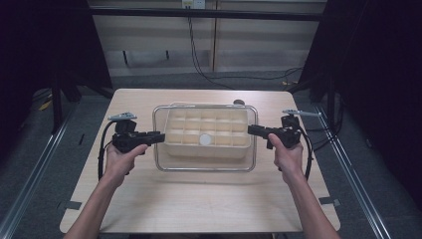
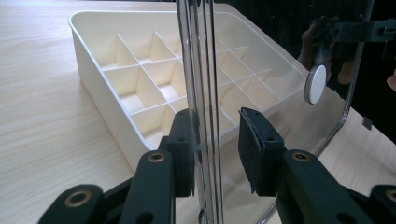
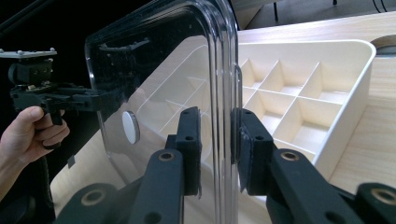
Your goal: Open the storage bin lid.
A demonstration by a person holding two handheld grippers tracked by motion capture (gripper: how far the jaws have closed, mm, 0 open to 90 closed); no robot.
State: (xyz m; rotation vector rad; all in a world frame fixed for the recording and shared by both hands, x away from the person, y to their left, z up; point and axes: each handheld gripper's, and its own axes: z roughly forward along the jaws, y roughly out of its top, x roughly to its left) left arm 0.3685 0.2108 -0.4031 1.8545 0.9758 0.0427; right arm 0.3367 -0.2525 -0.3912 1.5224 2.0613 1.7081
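Person's hands, near edge of table (image 1: 199,209). Left gripper (image 1: 158,138): jaws partly open, straddling lid (image 1: 205,164) edge w/o firm grip. Right gripper (image 1: 251,130): jaws near closed on opposite edge. Clear lid w/ white knob (image 1: 205,140) held over divided tray (image 1: 171,147), mid-table. Step, prob.: seat lid. Keep level, both ends lowered evenly, aligned to tray rim.

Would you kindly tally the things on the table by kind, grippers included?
Cream compartment tray: 1
Clear lid with a white knob: 1
Grippers, left gripper and right gripper: 2
Total: 4
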